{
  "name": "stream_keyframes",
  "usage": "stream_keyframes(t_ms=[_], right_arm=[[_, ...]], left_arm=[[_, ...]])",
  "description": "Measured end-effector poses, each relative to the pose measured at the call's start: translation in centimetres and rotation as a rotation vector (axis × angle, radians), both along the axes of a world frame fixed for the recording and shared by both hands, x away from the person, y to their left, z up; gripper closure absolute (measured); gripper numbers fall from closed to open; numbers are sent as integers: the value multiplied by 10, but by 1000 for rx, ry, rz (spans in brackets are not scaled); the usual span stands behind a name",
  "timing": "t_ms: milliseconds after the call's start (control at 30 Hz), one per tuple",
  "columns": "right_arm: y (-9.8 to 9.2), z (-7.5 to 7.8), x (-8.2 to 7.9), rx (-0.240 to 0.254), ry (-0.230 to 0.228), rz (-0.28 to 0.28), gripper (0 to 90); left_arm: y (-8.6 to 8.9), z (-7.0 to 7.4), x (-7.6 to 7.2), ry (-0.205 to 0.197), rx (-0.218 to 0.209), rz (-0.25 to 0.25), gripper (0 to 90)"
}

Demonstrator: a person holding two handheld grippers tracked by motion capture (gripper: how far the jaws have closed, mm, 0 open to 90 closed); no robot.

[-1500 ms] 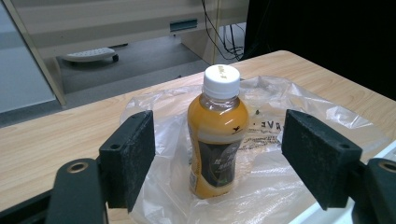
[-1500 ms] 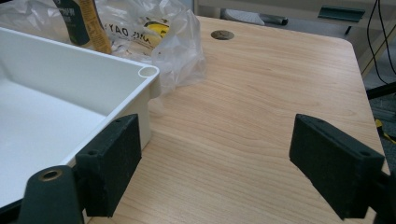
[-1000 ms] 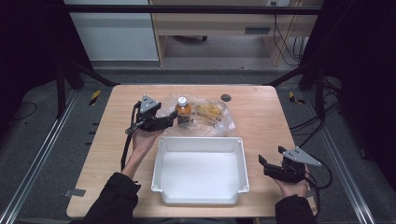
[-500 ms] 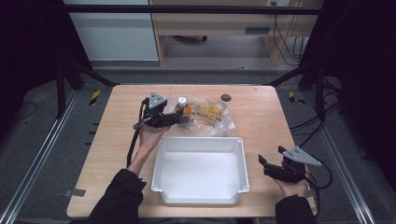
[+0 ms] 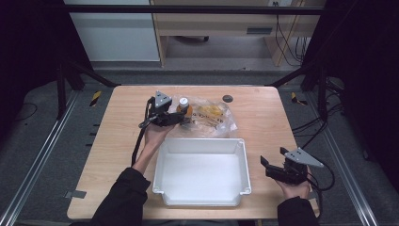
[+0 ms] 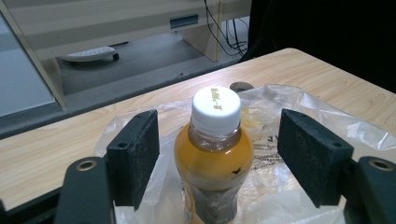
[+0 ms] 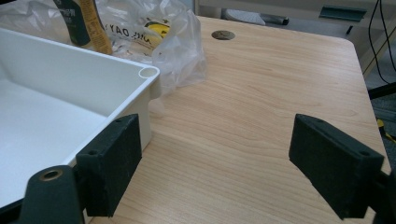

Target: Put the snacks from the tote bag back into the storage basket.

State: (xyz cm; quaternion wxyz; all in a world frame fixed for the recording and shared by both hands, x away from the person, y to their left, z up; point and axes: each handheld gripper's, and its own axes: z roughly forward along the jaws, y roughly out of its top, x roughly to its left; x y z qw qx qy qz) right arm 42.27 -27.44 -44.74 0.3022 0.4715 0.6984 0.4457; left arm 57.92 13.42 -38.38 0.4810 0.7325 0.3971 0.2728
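Left gripper view is showing the left gripper [image 6: 217, 154] with its jaws closing in around an upright bottle [image 6: 214, 154] of orange drink with a white cap, gaps remaining on both sides, so nothing is gripped. The bottle is standing on the far side of the table [image 5: 263, 117], at the left edge of a crumpled clear plastic bag [image 5: 211, 117]. Nearer sits a white tray [image 5: 202, 146]. The right gripper [image 5: 270, 167] is resting wide open just right of the tray.
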Motion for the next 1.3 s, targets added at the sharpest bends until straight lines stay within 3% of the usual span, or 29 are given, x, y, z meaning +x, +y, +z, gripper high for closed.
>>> stream_keyframes(t_ms=[333,500,1300], right_arm=[[0,0,0,1,0,1,171],[0,0,0,2,0,1,171],[0,0,0,4,-1,2,173]], left_arm=[[-6,2,9,-14,6,12,306],[-8,-3,13,5,-1,2,329],[-13,-15,24,10,19,-10,539]])
